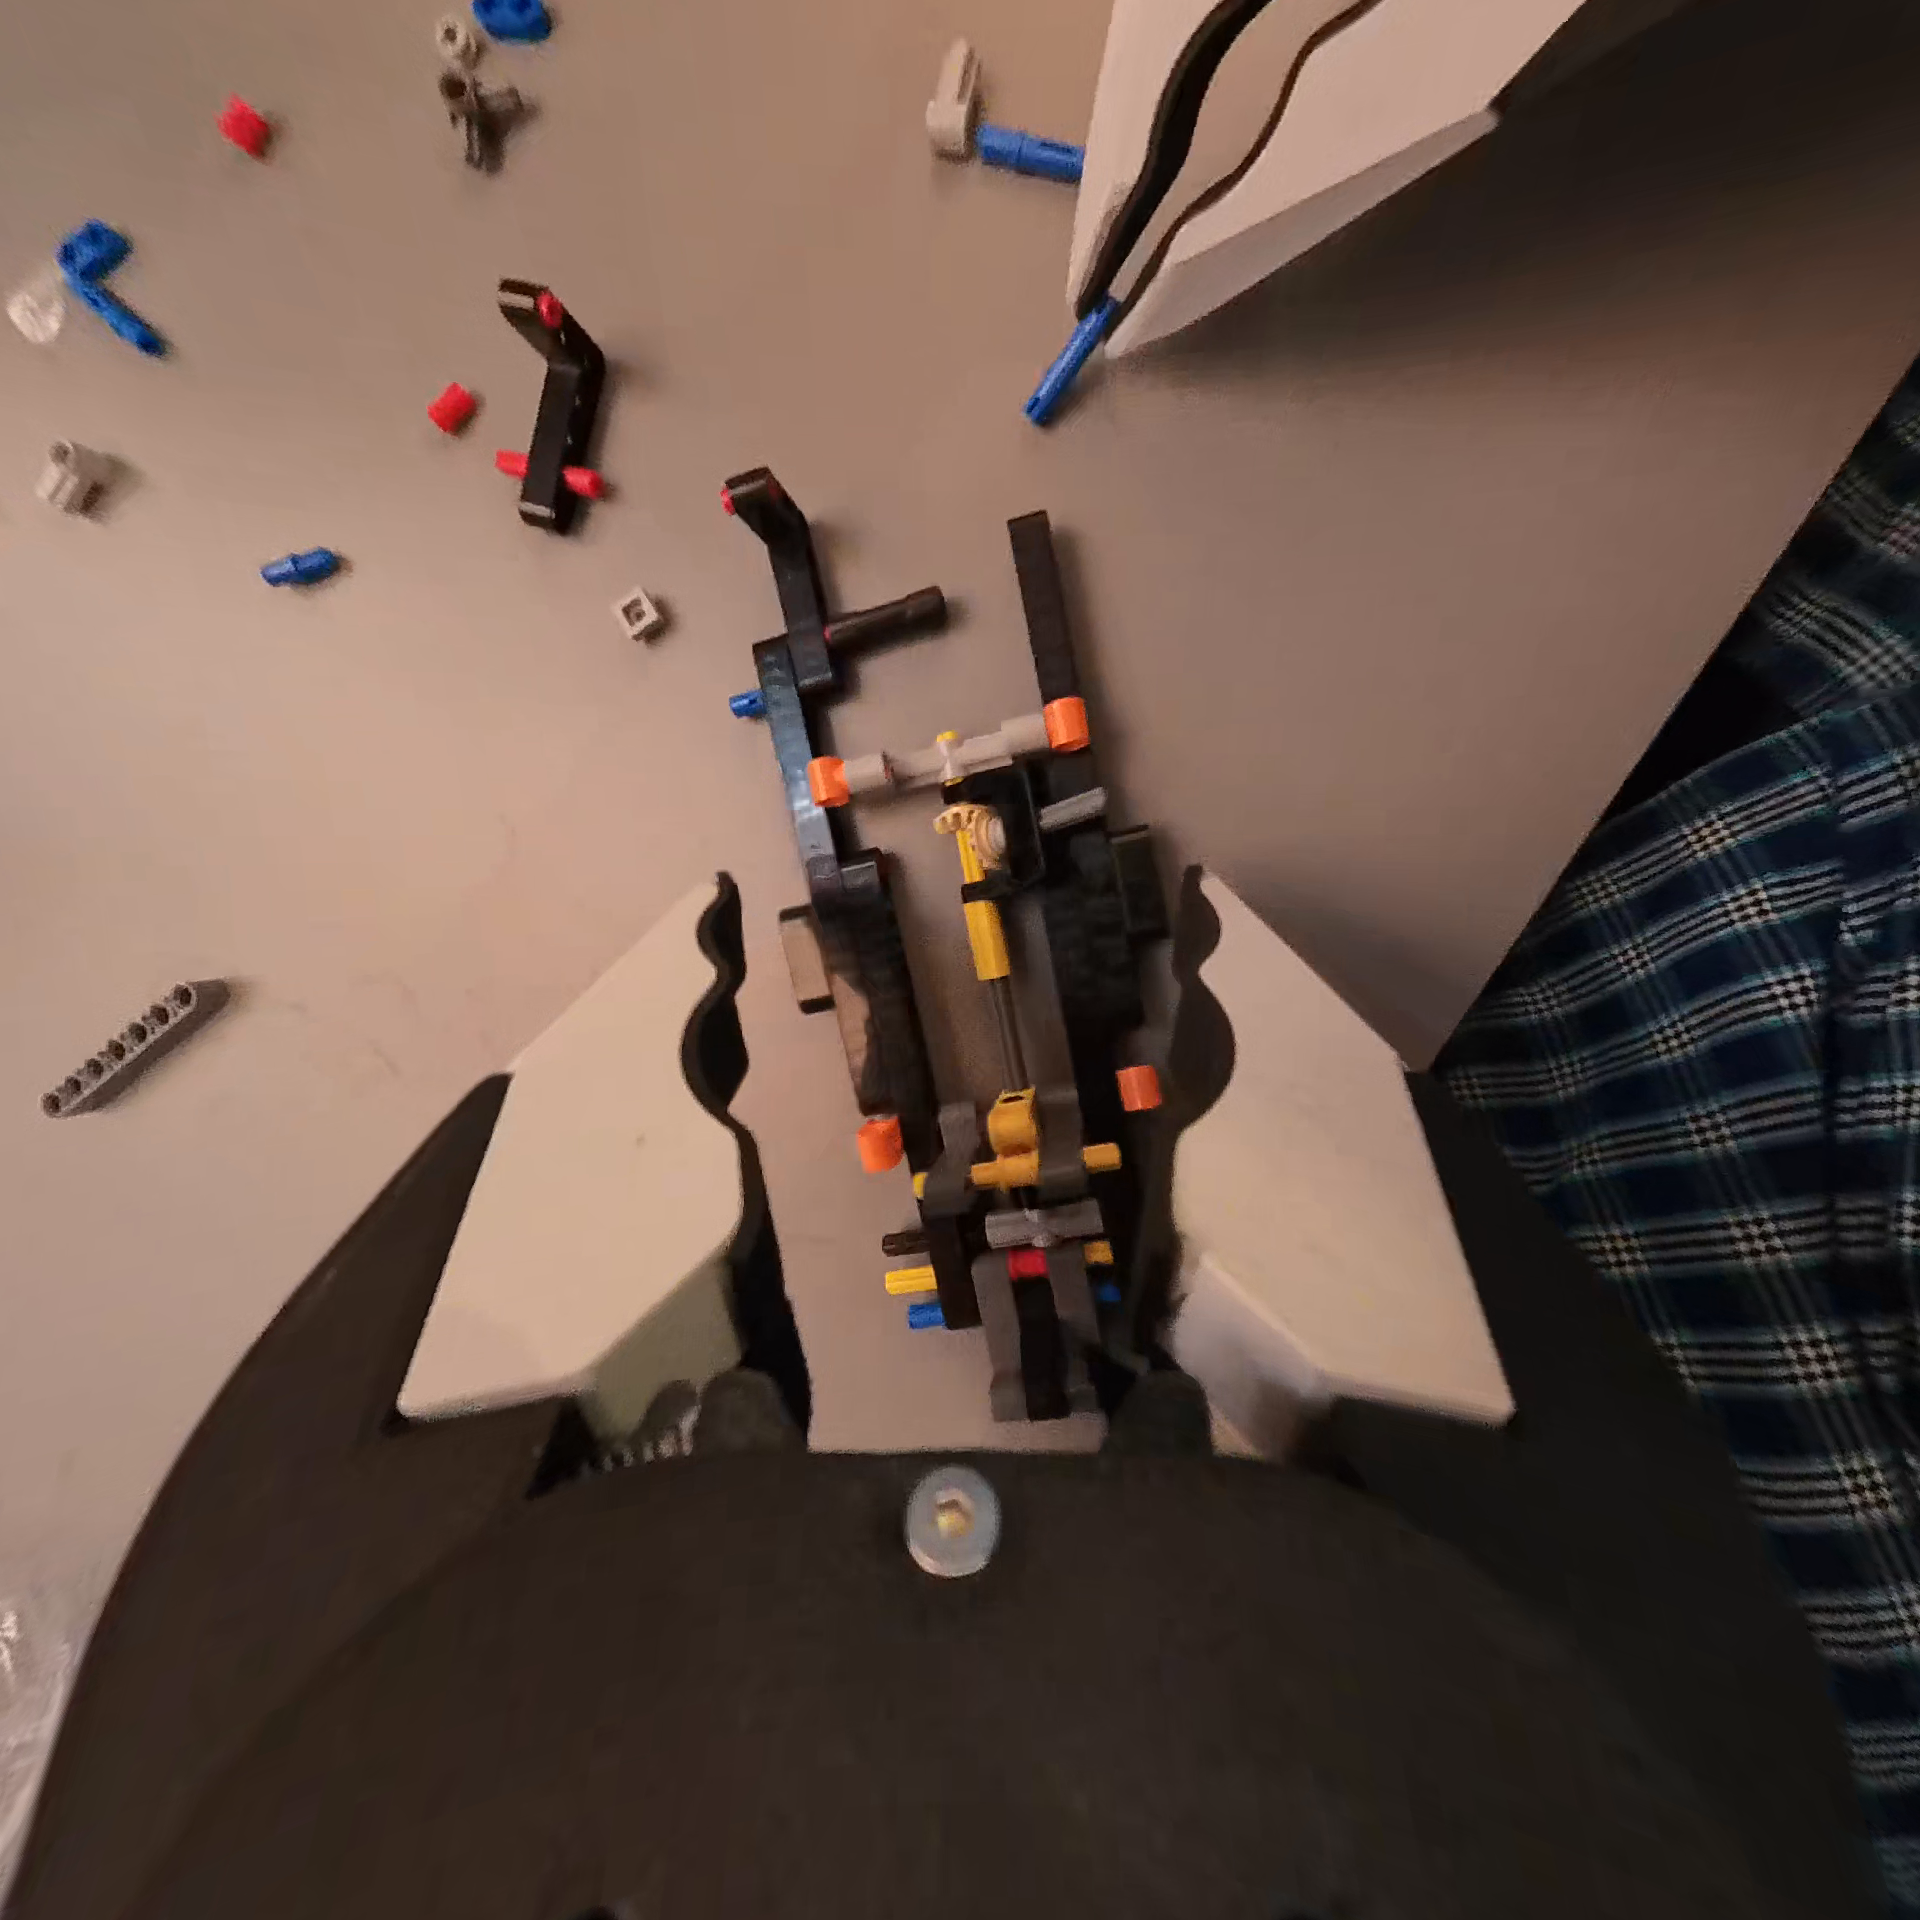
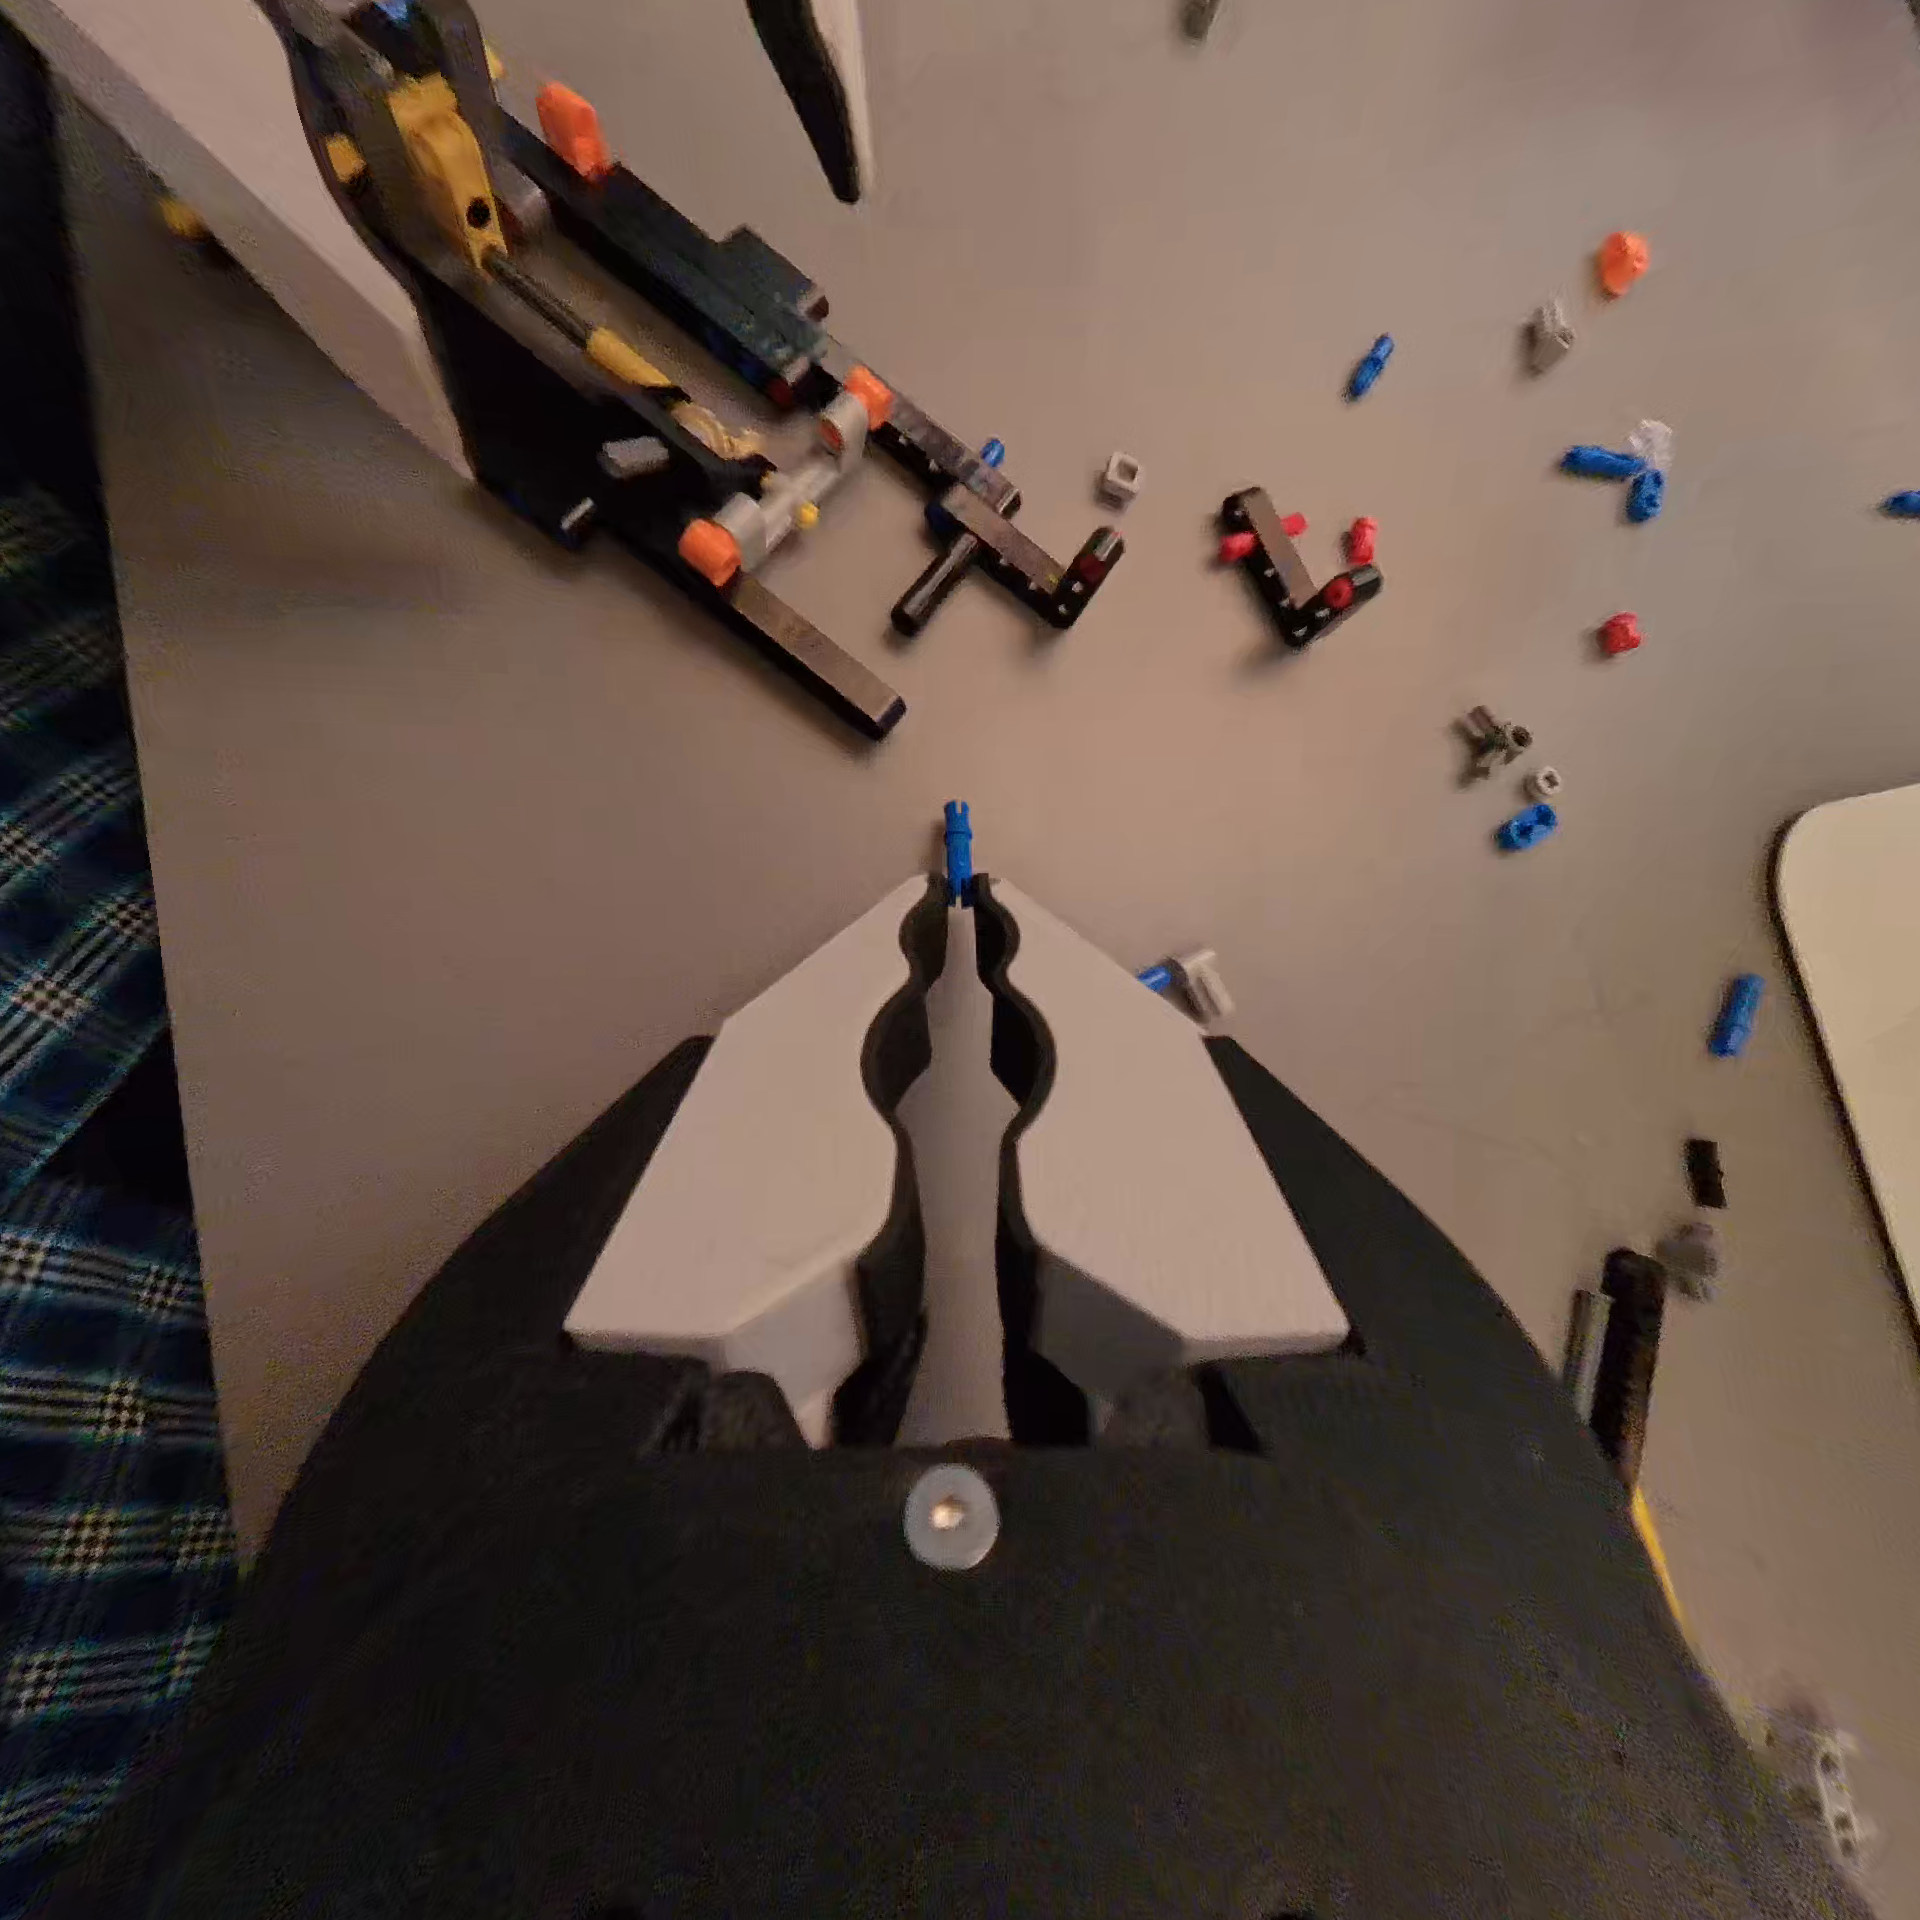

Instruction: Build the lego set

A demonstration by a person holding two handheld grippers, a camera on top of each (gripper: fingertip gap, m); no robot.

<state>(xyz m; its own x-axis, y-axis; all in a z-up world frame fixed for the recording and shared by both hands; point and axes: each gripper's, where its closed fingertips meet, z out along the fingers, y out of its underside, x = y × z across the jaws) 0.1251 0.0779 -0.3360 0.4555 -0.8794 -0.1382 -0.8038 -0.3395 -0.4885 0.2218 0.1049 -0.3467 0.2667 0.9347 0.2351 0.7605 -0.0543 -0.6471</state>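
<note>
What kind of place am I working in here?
Probably a desk or tabletop at home or in a lab; nothing settles which. You see a plain grey table strewn with loose pieces, the half-built lego chassis, and a person's plaid sleeve at the edge.

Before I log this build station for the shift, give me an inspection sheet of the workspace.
Surface: grey table, bare between parts.
Job's things: long black lego chassis with yellow and orange parts; blue pin; black angled beam with red pins.
Clutter: loose blue, red and grey pieces; grey holed beam; white board at the edge.
Grippers: left tool astride the chassis; right tool pinching the blue pin.
Cables: nothing seen.
Surroundings: plaid cloth beside the table.
</note>
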